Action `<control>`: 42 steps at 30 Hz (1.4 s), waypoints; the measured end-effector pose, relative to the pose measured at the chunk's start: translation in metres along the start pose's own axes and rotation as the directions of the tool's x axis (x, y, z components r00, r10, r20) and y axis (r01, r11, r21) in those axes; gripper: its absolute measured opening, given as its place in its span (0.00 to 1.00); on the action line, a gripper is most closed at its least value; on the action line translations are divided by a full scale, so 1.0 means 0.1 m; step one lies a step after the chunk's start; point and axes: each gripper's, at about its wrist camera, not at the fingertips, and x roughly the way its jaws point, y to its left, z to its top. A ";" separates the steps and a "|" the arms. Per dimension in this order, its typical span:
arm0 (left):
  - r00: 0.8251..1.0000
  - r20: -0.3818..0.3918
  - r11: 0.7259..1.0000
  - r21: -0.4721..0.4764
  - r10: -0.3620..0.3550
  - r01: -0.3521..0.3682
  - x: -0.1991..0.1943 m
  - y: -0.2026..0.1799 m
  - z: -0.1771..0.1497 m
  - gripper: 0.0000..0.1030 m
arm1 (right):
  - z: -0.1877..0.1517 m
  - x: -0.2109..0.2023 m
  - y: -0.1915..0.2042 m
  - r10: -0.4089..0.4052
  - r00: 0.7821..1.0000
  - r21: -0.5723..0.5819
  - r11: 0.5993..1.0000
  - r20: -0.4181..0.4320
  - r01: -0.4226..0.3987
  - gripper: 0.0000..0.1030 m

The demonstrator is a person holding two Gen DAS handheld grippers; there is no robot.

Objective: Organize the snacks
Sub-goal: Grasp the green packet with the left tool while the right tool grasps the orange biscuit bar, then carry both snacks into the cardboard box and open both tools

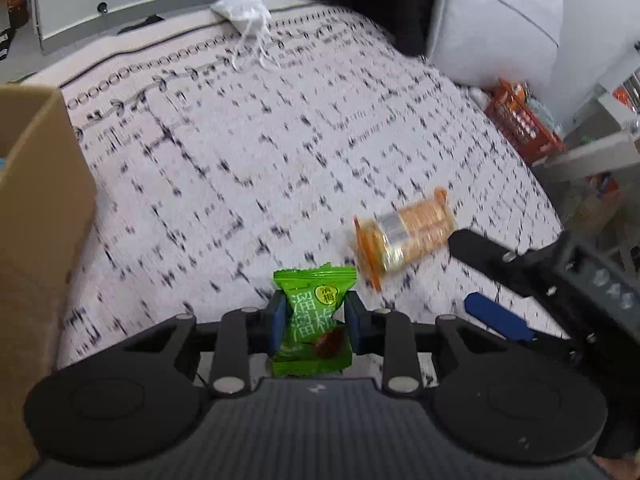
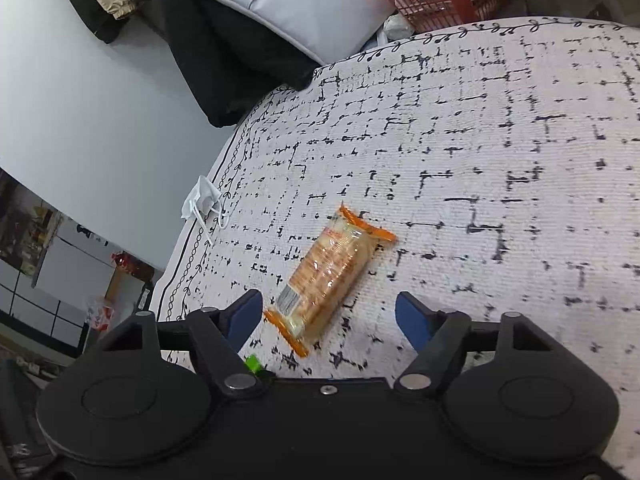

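Patterned bedspread (image 2: 480, 140) as work surface; cardboard box (image 1: 36, 208) at left edge. Cracker pack (image 2: 332, 272) flat on spread, between wide-spread fingers of right gripper (image 2: 328, 316), untouched. Left gripper (image 1: 315, 320) clamps green plum candy packet (image 1: 314, 316) (upright between blue pads). Step judged: carrying candy toward box; next calls for release over opening, then right closing on crackers.

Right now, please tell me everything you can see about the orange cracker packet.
The orange cracker packet is a clear plastic sleeve with crimped orange ends; a stack of pale round crackers shows through it. It looks sealed and lies flat and diagonal on the patterned cloth. Nothing grips it: the right gripper is open, its blue pads on either side of the packet's near end. I cannot tell whether a pad touches it. In the left wrist view it looks blurred.
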 end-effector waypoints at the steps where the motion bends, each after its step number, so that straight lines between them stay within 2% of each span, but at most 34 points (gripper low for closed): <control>1: 1.000 0.003 1.000 -0.006 0.001 -0.001 0.00 0.02 0.03 0.29 | 0.00 0.04 0.01 -0.003 1.000 0.000 1.000 -0.003 0.003 0.66; 10: 1.000 -0.005 0.999 -0.035 -0.005 0.005 0.04 0.16 0.29 0.29 | 0.03 0.32 0.19 -0.051 0.999 -0.029 0.998 -0.017 0.051 0.65; 15: 1.000 -0.015 0.998 -0.064 -0.008 0.007 0.06 0.23 0.36 0.29 | 0.05 0.47 0.34 -0.147 0.989 -0.083 0.986 -0.014 0.146 0.65; 19: 0.999 -0.037 0.998 -0.069 -0.009 0.007 0.06 0.25 0.37 0.29 | 0.10 0.55 0.45 -0.274 0.962 -0.109 0.956 -0.015 0.271 0.45; 24: 1.000 -0.025 0.998 -0.062 -0.015 0.013 -0.14 0.26 0.34 0.29 | 0.00 0.52 0.51 -0.332 0.943 -0.147 0.934 -0.015 0.326 0.42; 29: 1.000 0.003 0.997 -0.071 -0.027 0.028 -0.35 0.30 0.22 0.29 | -0.12 0.28 0.52 -0.305 0.952 -0.149 0.943 -0.038 0.297 0.38; 42: 0.996 0.082 0.997 -0.058 -0.036 0.041 -1.06 0.32 -0.11 0.28 | -0.34 -0.46 0.98 -0.201 0.979 -0.236 0.951 0.021 0.200 0.37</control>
